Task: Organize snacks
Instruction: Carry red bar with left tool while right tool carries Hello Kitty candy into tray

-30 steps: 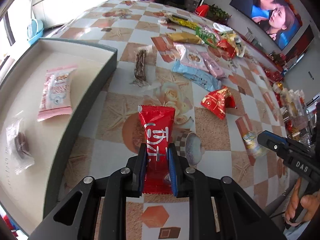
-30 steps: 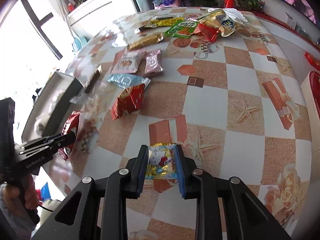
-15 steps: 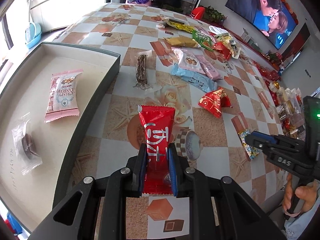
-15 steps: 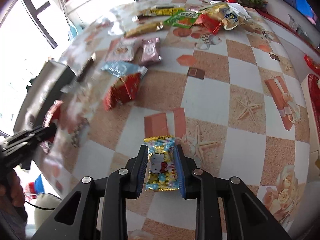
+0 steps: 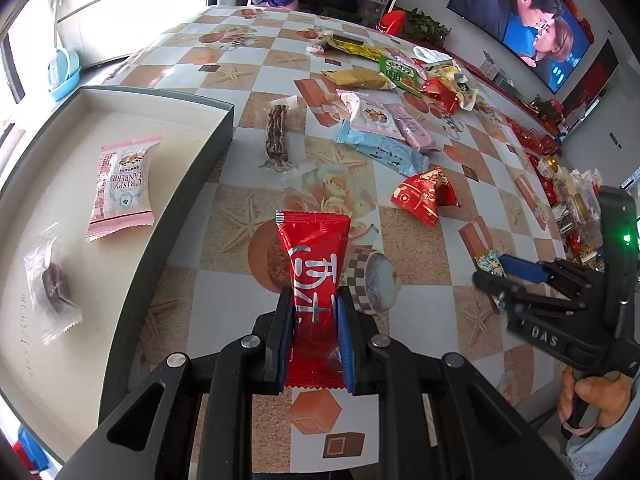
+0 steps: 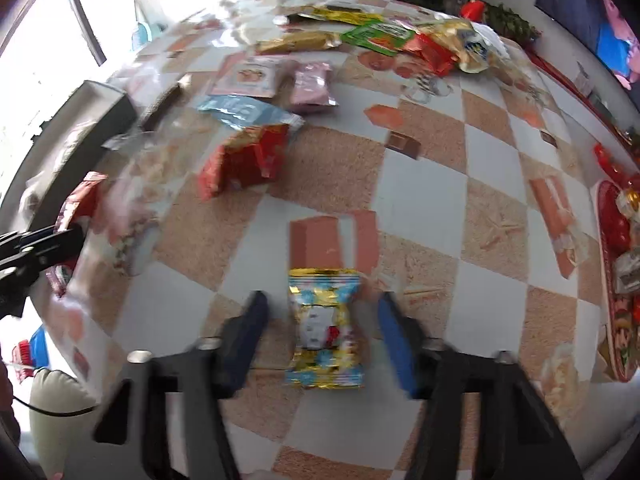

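Observation:
My left gripper (image 5: 314,312) is shut on a red snack packet (image 5: 314,258) and holds it above the checkered table, just right of the grey tray (image 5: 192,184). The tray holds a pink cranberry packet (image 5: 122,184) and a clear-wrapped dark snack (image 5: 52,284). My right gripper (image 6: 322,316) is open, its fingers on either side of a gold and blue candy packet (image 6: 324,324) that lies between them. The right gripper also shows in the left wrist view (image 5: 496,276) at the right.
Loose snacks lie on the table: a dark bar in clear wrap (image 5: 278,134), a light blue packet (image 5: 384,150), a red and gold packet (image 5: 424,196), pink packets (image 5: 410,130), and a yellow, green and red pile (image 5: 400,70) at the back. More snacks crowd the right edge (image 5: 572,200).
My right gripper has opened and let go of the gold and blue candy packet. My left gripper still holds the red packet and has shifted slightly near the tray.

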Demonstrator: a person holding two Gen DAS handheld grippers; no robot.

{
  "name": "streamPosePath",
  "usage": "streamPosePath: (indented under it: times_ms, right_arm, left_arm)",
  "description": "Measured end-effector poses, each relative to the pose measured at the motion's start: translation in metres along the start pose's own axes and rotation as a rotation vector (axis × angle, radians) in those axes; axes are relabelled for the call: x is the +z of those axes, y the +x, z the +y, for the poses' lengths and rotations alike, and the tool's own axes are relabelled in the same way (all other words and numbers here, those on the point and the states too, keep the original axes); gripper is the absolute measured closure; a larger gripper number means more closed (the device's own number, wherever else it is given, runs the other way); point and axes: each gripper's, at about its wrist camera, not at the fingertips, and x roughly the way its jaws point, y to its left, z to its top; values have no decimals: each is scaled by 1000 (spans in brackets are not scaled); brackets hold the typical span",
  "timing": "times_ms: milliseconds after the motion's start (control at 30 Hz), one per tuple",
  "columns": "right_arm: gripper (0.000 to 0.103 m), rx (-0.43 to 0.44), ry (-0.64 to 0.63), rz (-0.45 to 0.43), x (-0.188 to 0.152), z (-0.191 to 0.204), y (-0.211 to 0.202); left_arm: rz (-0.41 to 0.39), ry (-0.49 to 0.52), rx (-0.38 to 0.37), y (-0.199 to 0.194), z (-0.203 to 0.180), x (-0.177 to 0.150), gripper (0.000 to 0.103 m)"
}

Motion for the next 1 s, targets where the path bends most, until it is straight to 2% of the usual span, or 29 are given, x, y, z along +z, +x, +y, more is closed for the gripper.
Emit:
streamPosePath:
  times_ms: [100, 300, 533, 667, 767, 833, 867, 900, 967, 1000]
  right_arm:
    - [75, 29, 35, 5, 0, -6, -1]
    - [76, 159, 127, -7, 6, -21, -15]
    - [76, 250, 145, -52, 23, -9, -45]
    - [76, 257, 116, -66, 39, 6, -48]
    - [76, 176, 64, -46, 44, 16, -41]
    - [61, 103, 18, 16, 39, 20, -24]
    - [31, 74, 12, 26, 35, 18, -18]
    - [23, 49, 5, 29, 31, 16, -13]
    - [25, 32, 15, 56, 23, 11, -5]
    - [34, 40, 29, 81, 20, 8, 1]
  left_arm:
    - [-2, 3, -1, -2, -1, -1, 81]
    - [-22, 8, -6, -13, -3, 1, 81]
    - [-89, 10, -9, -45, 4, 16, 81]
    - [-125, -10, 20, -63, 23, 26, 81]
    - [-140, -39, 46, -73, 44, 30, 81]
    - [-145, -53, 61, -76, 54, 29, 81]
    - [-147, -59, 67, -77, 59, 29, 81]
    - [-147, -66, 70, -77, 65, 28, 81]
    - [-145, -82, 72, -76, 73, 28, 81]
    - [-141, -88, 71, -74, 77, 29, 81]
